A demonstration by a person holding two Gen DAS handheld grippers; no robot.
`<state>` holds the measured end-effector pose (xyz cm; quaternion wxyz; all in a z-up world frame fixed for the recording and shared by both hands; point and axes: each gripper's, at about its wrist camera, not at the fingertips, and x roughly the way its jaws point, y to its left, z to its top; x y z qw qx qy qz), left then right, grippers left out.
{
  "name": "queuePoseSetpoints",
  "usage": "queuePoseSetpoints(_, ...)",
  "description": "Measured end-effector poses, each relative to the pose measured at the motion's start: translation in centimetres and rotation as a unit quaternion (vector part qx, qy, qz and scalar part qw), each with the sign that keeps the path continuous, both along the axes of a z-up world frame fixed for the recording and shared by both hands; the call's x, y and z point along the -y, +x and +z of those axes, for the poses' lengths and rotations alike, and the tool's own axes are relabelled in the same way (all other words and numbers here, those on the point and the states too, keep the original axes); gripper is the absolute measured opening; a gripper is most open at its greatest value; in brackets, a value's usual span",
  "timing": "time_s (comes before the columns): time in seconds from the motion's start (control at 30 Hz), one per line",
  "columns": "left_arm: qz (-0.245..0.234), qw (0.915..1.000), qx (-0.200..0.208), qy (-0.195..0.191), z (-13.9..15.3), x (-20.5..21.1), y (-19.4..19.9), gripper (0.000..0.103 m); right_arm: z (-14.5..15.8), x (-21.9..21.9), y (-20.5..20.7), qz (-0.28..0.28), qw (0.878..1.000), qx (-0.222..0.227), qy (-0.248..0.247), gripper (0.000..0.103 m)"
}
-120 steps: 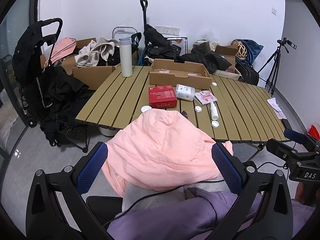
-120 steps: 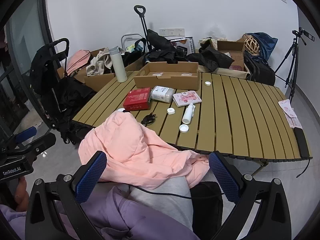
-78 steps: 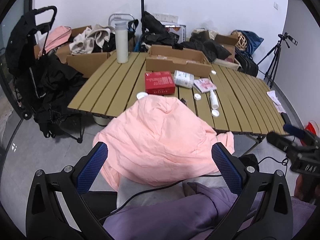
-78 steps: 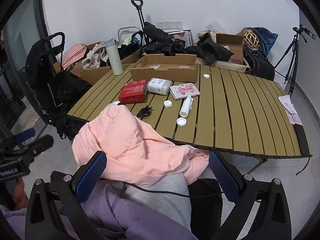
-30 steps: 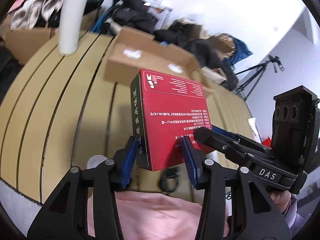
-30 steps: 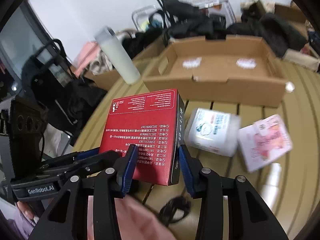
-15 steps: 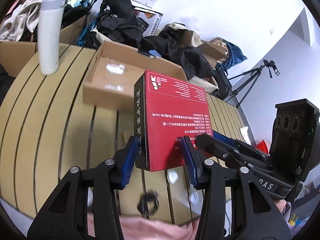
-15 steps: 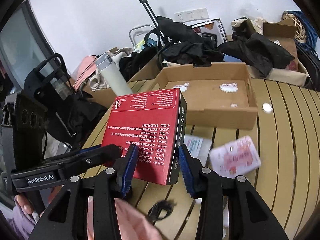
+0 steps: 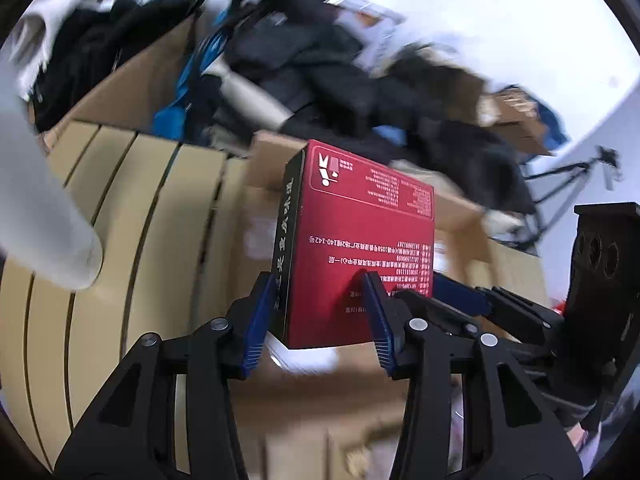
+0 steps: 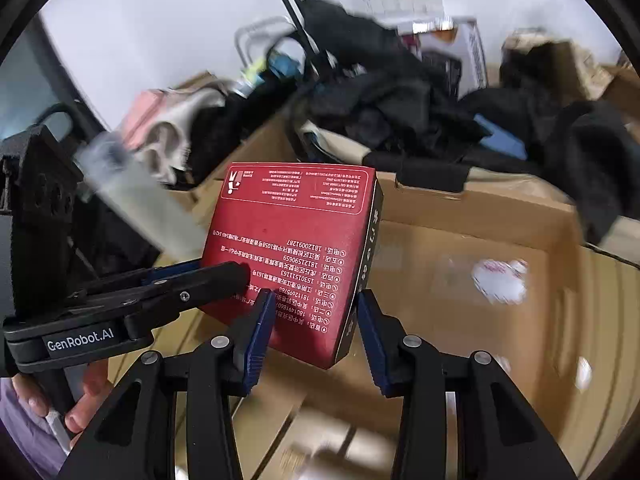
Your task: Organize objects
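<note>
Left wrist view: left gripper clamped on a red box, blue ribbed pads pressing its black spine and its red printed face near the lower edge. Flat rectangular carton, matte red card with fine white print, black narrow side with pale characters, held upright above the tabletop. Tan slats with dark grooves between, curved by the lens. Blurred white cylindrical bottle at far left. Right gripper reaching in from the right, black fingers with a blue pad against the same box's lower right corner. Behind the box, an open brown cardboard tray, smeared by motion; beyond it, heaped dark fabric and a black tripod against a white wall. Right wrist view: right gripper closed on the red box, one pad on the printed face, the other on the black side, box tilted with its top leaning away. Left gripper entering from the left, black fingers pinching the box's left edge, white lettering on its body, a bare hand around its handle. Cardboard tray just behind and right of the box, shallow, corrugated walls, a blurred white-and-pink patch on its floor. Bottle left, translucent and blurred. Dark fabric piled beyond.
</note>
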<state>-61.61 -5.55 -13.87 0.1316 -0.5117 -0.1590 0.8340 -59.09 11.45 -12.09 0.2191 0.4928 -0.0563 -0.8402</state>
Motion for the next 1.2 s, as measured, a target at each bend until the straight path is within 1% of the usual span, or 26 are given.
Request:
queuePoseSetpoints(0.03,0.003,0.9999,0.010,-0.010,-0.9,-0.1,-0.8,0.038,-1.4,0.3,-1.4,0.000,1.000,0.021,0.003,0.046)
queuePoseSetpoints(0.07,0.004,0.9998,0.011,-0.018,-1.6,-0.3,-1.3,0.035,-2.7,0.6,-2.4,-0.005,0.999,0.036,0.012,0.046)
queuePoseSetpoints(0.1,-0.008,0.9996,0.007,-0.028,-1.9,-0.8,-1.5,0.036,-3.9,1.1,-3.1,-0.010,0.999,0.044,0.026,0.046)
queuePoseSetpoints(0.13,-0.022,0.9988,-0.008,-0.043,-2.0,-1.5,-1.4,0.036,-4.5,1.5,-3.4,-0.006,0.998,0.049,0.031,0.046)
queuePoseSetpoints(0.17,-0.025,0.9982,-0.024,-0.049,-1.8,-1.7,-1.1,0.038,-5.2,2.1,-3.5,0.005,0.998,0.049,0.033,0.046)
queuePoseSetpoints(0.2,-0.025,0.9980,-0.030,-0.049,-1.7,-1.7,-1.0,0.048,-5.2,2.3,-3.3,0.009,0.999,0.039,0.031,0.046)
queuePoseSetpoints(0.27,-0.036,0.9981,-0.027,-0.041,-1.6,-1.7,-1.0,0.052,-5.1,2.4,-2.9,0.015,0.999,0.029,0.038,0.046)
queuePoseSetpoints(0.33,-0.043,0.9975,-0.025,-0.051,-0.8,-1.7,-0.5,0.053,-5.0,2.3,-3.0,0.016,0.998,0.024,0.048,0.047)
queuePoseSetpoints(0.37,-0.041,0.9967,-0.028,-0.064,-0.2,-1.7,0.0,0.061,-4.8,2.1,-2.9,0.016,0.998,0.023,0.053,0.048)
queuePoseSetpoints(0.4,-0.037,0.9958,-0.033,-0.078,0.5,-1.6,0.2,0.067,-4.5,1.8,-2.8,0.014,0.998,0.023,0.060,0.050)
queuePoseSetpoints(0.43,-0.038,0.9950,-0.039,-0.083,1.3,-1.4,0.8,0.069,-4.1,1.5,-2.8,0.012,0.998,0.020,0.066,0.052)
queuePoseSetpoints(0.47,-0.036,0.9940,-0.044,-0.094,2.3,-1.2,1.4,0.077,-3.3,0.9,-2.5,0.011,0.998,0.014,0.067,0.055)
queuePoseSetpoints(0.5,-0.033,0.9923,-0.048,-0.109,3.7,-0.9,2.6,0.083,-2.1,0.1,-1.9,0.009,0.998,0.004,0.064,0.061)
queuePoseSetpoints(0.53,-0.033,0.9911,-0.052,-0.118,4.7,-0.6,3.7,0.085,-0.9,-0.7,-1.4,0.007,0.998,-0.004,0.062,0.066)
queuePoseSetpoints(0.57,-0.032,0.9900,-0.053,-0.127,5.6,-0.3,4.5,0.088,1.1,-1.9,-0.4,0.002,0.998,-0.018,0.061,0.077)
queuePoseSetpoints(0.6,-0.026,0.9881,-0.052,-0.142,6.8,0.1,5.7,0.093,2.4,-2.6,0.3,0.000,0.998,-0.027,0.061,0.085)
queuePoseSetpoints(0.63,-0.017,0.9866,-0.054,-0.153,8.1,0.7,7.0,0.095,3.9,-3.4,1.2,-0.002,0.997,-0.035,0.063,0.085)
queuePoseSetpoints(0.7,-0.005,0.9840,-0.061,-0.167,10.2,1.5,9.5,0.102,7.2,-5.8,3.8,-0.005,0.996,-0.051,0.079,0.085)
queuePoseSetpoints(0.77,0.006,0.9819,-0.068,-0.176,12.1,2.2,12.2,0.103,10.2,-8.3,6.7,-0.022,0.993,-0.064,0.095,0.085)
queuePoseSetpoints(0.83,0.013,0.9813,-0.075,-0.177,14.3,2.7,15.2,0.103,12.1,-10.1,9.0,-0.035,0.992,-0.070,0.096,0.085)
queuePoseSetpoints(0.9,0.020,0.9802,-0.081,-0.179,16.1,2.5,17.6,0.103,14.1,-12.0,12.3,-0.051,0.991,-0.078,0.100,0.085)
queuePoseSetpoints(0.93,0.019,0.9799,-0.086,-0.179,16.9,2.3,18.6,0.103,14.6,-12.4,13.2,-0.052,0.990,-0.081,0.101,0.085)
queuePoseSetpoints(1.0,0.011,0.9784,-0.100,-0.181,18.4,1.8,20.9,0.103,15.9,-13.1,16.1,-0.052,0.990,-0.091,0.097,0.085)
queuePoseSetpoints(1.1,-0.002,0.9738,-0.123,-0.191,20.3,0.7,24.2,0.103,17.2,-13.4,20.0,-0.045,0.989,-0.109,0.089,0.085)
queuePoseSetpoints(1.13,-0.001,0.9726,-0.127,-0.194,20.5,0.4,25.4,0.103,17.3,-13.4,21.2,-0.043,0.989,-0.114,0.087,0.085)
queuePoseSetpoints(1.2,0.014,0.9720,-0.125,-0.198,20.3,0.0,28.4,0.103,17.1,-13.3,24.4,-0.027,0.990,-0.115,0.079,0.085)
